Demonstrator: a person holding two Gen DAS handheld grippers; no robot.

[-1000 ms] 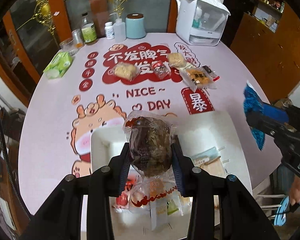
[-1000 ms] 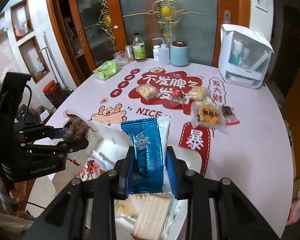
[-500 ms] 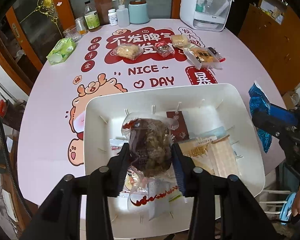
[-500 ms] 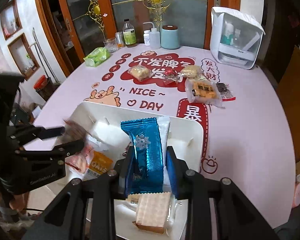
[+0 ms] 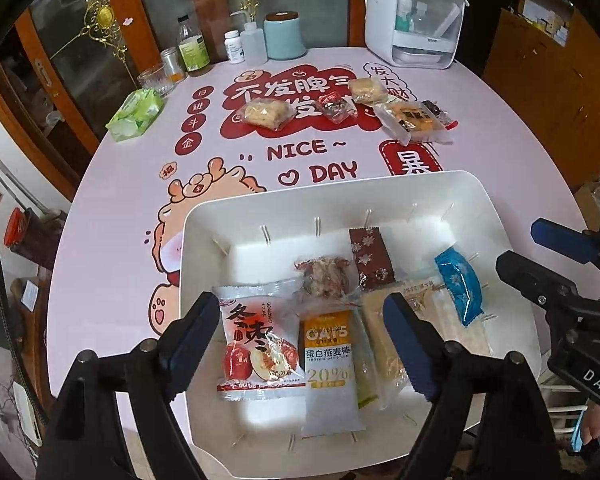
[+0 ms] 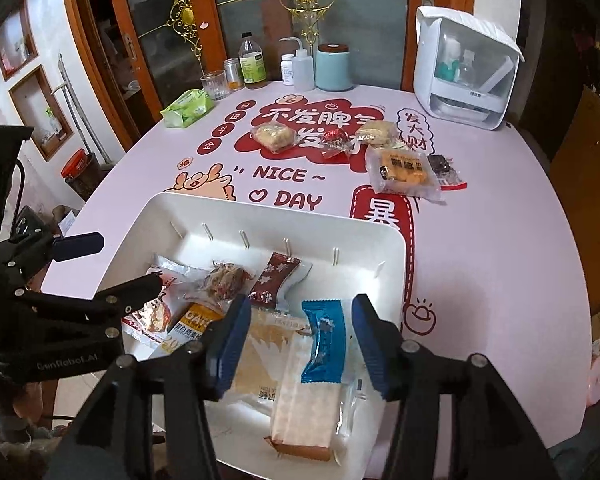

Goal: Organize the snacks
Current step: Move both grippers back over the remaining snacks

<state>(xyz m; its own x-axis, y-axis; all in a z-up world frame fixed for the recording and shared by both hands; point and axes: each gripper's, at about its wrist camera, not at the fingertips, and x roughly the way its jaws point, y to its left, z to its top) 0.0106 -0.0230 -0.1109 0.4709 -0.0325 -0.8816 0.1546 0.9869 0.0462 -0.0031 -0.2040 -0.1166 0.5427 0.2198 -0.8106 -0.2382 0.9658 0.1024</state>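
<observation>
Both sets of jaws are spread wide, gripping nothing, over the white tray (image 5: 484, 208) on the desk (image 5: 120, 184). Left gripper (image 5: 300, 328) hangs above the dark nut snack (image 5: 324, 276), right gripper (image 6: 296, 340) above the blue packet (image 6: 324, 340). At twelve o'clock, loose snacks (image 6: 404, 170) wait.

At six o'clock my wrist view cuts off the white tray's (image 5: 204, 240) near rim; bottle labels (image 6: 253, 65) too small to read.
</observation>
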